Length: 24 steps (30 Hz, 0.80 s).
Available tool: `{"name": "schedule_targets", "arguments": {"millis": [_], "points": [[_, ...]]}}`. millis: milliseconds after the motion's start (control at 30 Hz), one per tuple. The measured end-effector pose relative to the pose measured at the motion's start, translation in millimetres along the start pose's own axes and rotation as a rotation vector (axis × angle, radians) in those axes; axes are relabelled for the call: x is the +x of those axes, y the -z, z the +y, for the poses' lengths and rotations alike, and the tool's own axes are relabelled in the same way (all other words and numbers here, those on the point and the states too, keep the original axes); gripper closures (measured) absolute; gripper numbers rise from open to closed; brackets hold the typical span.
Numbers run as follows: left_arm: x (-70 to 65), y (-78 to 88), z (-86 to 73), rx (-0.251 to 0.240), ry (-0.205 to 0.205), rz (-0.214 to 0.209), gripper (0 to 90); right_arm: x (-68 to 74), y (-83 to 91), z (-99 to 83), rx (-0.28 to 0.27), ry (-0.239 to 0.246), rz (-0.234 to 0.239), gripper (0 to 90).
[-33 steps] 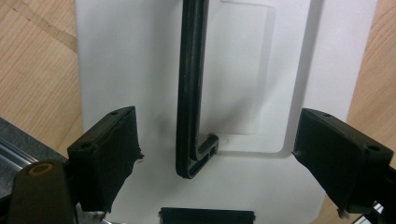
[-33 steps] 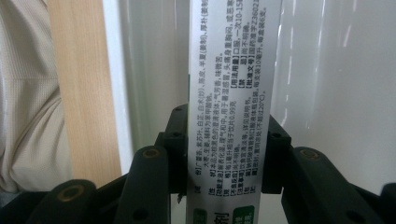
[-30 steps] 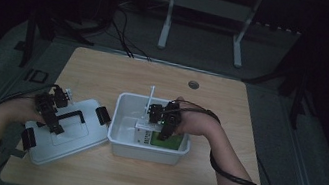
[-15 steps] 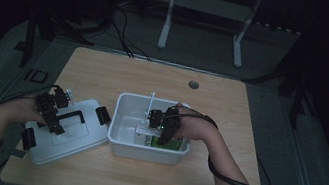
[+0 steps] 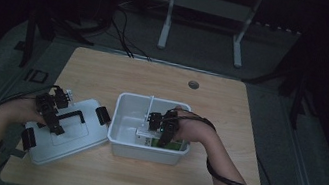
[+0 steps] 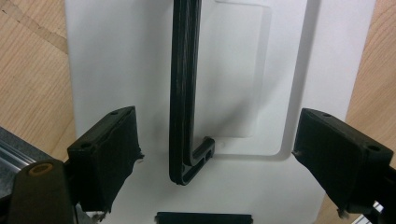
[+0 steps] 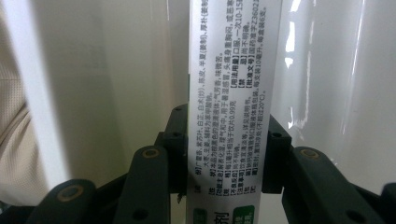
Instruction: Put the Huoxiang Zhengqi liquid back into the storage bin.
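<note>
One box [image 7: 233, 116] between bin walls [image 7: 327, 93]

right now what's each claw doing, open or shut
Left claw: open, jaws either side of the black handle on the white lid, not gripping.
Right claw: shut on the printed box inside the white bin.

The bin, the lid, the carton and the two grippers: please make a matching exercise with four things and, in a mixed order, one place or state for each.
Things:
1. white lid
2. white bin
3. printed carton
4. left gripper

Places or states:
A. clamped between the right gripper's jaws
B. open above a black handle
C. flat on the table, left of the bin
D. uncovered, mid-table

Pairs: 1-C, 2-D, 3-A, 4-B
</note>
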<state>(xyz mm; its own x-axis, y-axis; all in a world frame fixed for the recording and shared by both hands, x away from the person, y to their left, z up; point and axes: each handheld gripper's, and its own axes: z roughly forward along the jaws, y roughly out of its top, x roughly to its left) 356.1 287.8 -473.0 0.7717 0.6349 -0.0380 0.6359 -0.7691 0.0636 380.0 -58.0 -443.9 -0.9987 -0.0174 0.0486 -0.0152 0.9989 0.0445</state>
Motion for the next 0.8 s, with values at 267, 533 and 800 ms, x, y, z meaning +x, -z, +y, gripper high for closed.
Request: {"name": "schedule_targets", "arguments": {"millis": [267,533,800], "points": [[-0.5,-0.7,0.1,-0.001,-0.001,-0.004,14.2,0.0,-9.7,-0.3,0.019,0.002,0.0,63.2],[-1.2,-1.6,1.6,0.002,-0.003,-0.003,14.2,-0.6,-12.6,0.0,0.015,0.002,-0.001,62.7],[-1.1,1.4,1.1,0.0,-0.003,0.0,14.2,-1.3,-10.3,-1.0,0.022,-0.01,0.014,60.7]]}}
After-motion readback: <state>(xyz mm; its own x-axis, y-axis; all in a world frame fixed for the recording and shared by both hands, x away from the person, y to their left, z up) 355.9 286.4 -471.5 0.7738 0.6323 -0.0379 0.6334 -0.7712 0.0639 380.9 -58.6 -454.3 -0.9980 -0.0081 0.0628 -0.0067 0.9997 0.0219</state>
